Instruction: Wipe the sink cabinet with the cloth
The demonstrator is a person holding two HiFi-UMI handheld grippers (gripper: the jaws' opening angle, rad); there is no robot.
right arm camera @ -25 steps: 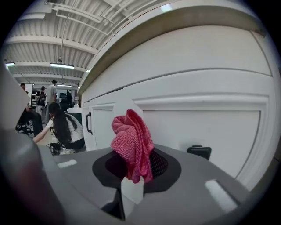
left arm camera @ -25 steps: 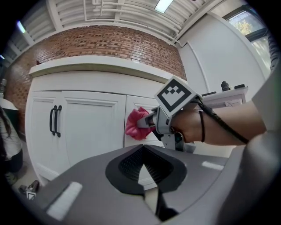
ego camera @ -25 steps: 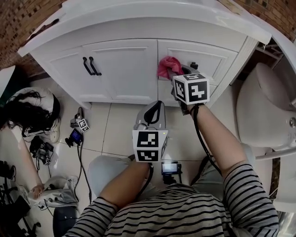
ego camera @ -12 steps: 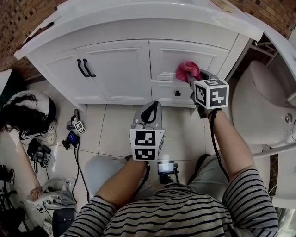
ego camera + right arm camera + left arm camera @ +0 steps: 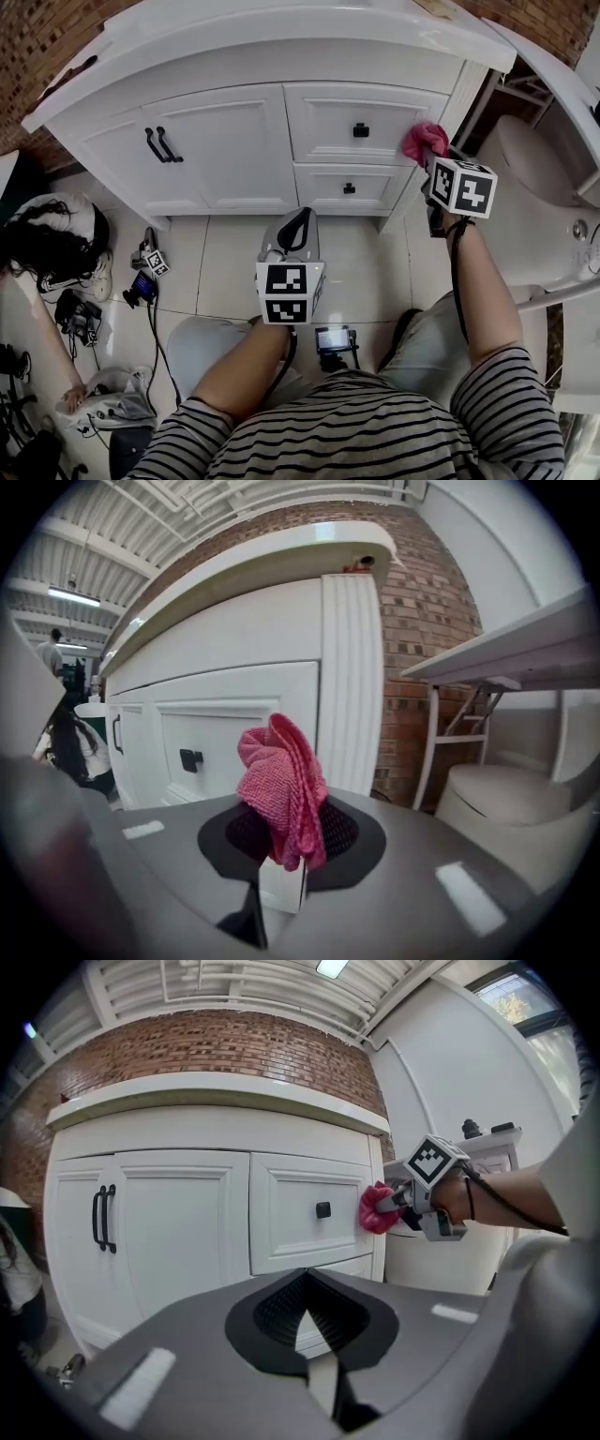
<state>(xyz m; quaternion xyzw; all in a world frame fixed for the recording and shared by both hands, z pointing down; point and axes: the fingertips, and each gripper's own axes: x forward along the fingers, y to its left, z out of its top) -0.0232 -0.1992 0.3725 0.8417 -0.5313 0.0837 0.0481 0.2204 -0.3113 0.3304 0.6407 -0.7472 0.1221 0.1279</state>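
The white sink cabinet fills the top of the head view, with two doors on the left and two drawers with black knobs on the right. My right gripper is shut on a bunched pink cloth. It presses the cloth against the cabinet's right corner post, level with the upper drawer. In the right gripper view the cloth stands up out of the jaws, before the fluted post. The left gripper view shows the cloth beside the drawer knob. My left gripper hangs lower over the floor tiles, shut and holding nothing.
A white toilet stands right of the cabinet, with a metal rack behind it. On the tiled floor lie cables and small devices at the left and a small camera between the person's knees. Someone with dark hair is at far left.
My right gripper has carried the cloth to the right across the drawer fronts, from the cabinet's middle to its right corner post. The left gripper has stayed about where it was.
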